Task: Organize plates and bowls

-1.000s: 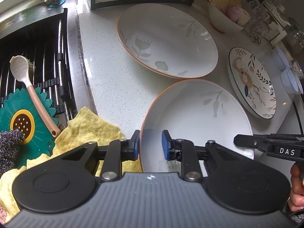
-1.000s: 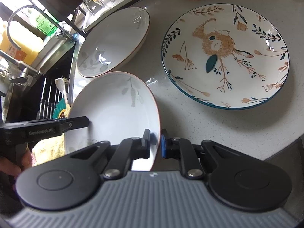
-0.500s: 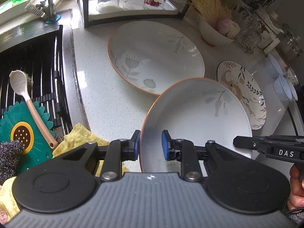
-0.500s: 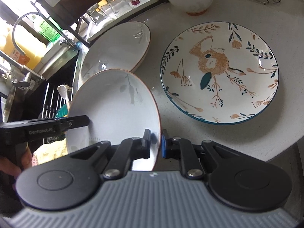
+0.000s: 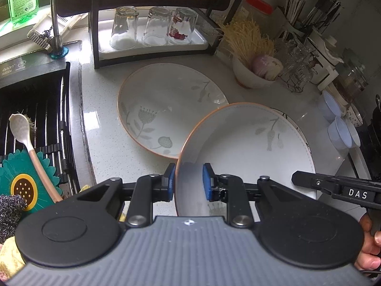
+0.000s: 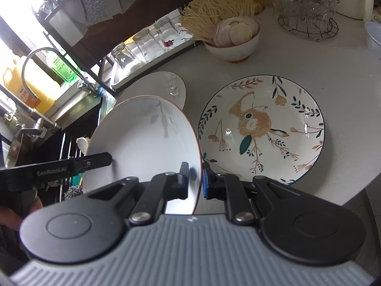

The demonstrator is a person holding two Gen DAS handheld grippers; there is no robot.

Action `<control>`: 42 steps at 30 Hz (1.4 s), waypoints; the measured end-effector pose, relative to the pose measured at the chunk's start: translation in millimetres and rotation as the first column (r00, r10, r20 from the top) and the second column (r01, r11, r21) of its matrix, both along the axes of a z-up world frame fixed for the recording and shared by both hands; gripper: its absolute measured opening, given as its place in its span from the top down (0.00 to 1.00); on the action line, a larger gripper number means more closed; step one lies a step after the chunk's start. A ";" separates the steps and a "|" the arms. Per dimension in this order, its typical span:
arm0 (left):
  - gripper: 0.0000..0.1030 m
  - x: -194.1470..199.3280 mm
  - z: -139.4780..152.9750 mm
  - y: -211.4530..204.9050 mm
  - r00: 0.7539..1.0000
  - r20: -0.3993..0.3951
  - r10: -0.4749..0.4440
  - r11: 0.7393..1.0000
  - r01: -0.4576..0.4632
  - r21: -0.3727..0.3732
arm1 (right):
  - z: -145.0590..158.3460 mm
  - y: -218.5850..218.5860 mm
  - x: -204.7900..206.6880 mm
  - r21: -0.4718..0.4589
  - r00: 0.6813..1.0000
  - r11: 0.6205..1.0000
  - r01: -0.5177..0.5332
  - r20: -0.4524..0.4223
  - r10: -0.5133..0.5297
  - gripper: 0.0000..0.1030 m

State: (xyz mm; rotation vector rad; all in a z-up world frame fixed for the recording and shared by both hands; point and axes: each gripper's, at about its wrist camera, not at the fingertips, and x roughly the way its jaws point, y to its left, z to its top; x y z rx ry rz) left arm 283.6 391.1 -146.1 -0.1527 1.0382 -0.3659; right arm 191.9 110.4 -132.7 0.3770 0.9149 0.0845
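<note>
Left wrist view: the left gripper has its blue-padded jaws pinching the near rim of a white shallow ceramic plate with an orange rim and grey leaf print, held tilted in the lower centre of the frame, clear of the speckled white countertop. The right gripper reaches in from the lower right edge to the plate's opposite rim; its jaw state cannot be told from here. A matching white orange-rimmed plate with grey flower print lies flat at centre, just behind and left of the held one. Step in hand, as I judge it: a two-handed carry of one plate toward stacking. The next move calls for levelling it over a resting plate and lowering it gently so the rims do not knock. Containers: a white ceramic bowl at upper right holds pale noodle-like strands and a pinkish bulb; a black-framed rack tray at top holds three upturned clear glasses. Right wrist view: the right gripper pinches the same plate on its right edge, lower centre; the left gripper shows at the left. A white round plate with a brown bird and leaf pattern and dark blue rim lies flat at centre right, empty. The bowl sits at upper centre.
</note>
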 end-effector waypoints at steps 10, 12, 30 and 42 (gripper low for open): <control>0.74 10.4 2.9 -9.5 1.000 -0.006 -0.023 1.000 0.023 0.000 | 4.7 -11.5 9.2 -0.021 0.999 0.999 -0.030 0.045 0.031 0.86; 0.74 12.8 3.9 -14.4 1.000 -0.003 0.002 1.000 -0.002 0.000 | 3.3 -18.5 13.4 -0.007 0.998 0.999 -0.039 0.048 0.039 0.86; 0.80 50.6 8.9 -100.1 0.996 0.055 0.070 0.995 -0.074 0.066 | -8.6 -91.5 59.2 0.011 0.999 0.999 -0.038 0.037 0.037 0.85; 0.80 55.8 -18.5 -151.4 0.999 -0.012 0.038 0.992 -0.036 0.120 | -32.5 -128.3 60.4 -0.010 1.000 1.000 -0.007 -0.018 0.007 0.83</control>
